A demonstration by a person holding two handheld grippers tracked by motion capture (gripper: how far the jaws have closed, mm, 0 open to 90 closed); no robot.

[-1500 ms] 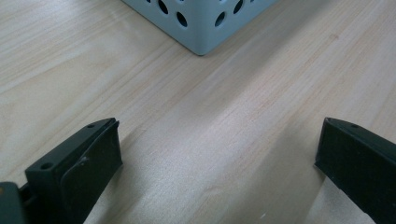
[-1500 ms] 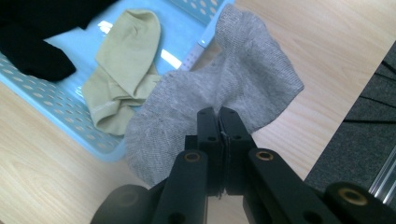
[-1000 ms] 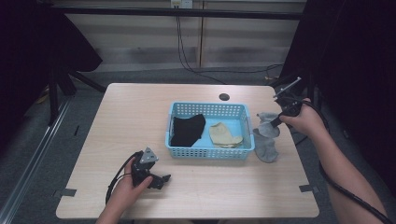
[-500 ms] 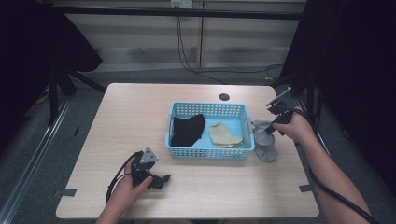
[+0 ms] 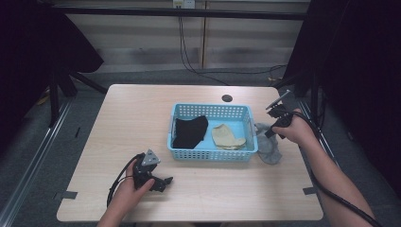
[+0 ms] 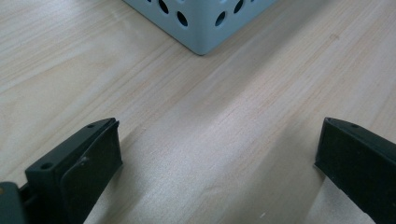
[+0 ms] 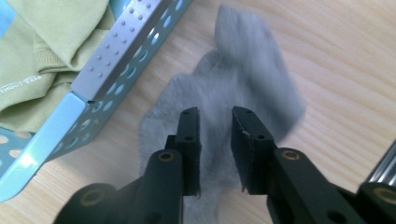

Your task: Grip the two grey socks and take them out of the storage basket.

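I'm letting go: my right gripper (image 7: 215, 116) has just been opening, its jaws slightly apart above the grey sock (image 5: 268, 145), which is now lying on the table (image 5: 142, 113) beside the basket (image 5: 213, 153). My left gripper (image 5: 150, 174) is resting wide open.

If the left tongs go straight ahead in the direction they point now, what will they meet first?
Probably the corner of the light blue perforated plastic basket. The left tongs stand open over the bare pale wooden table, and nothing lies between them and that corner, though depth is hard to judge.
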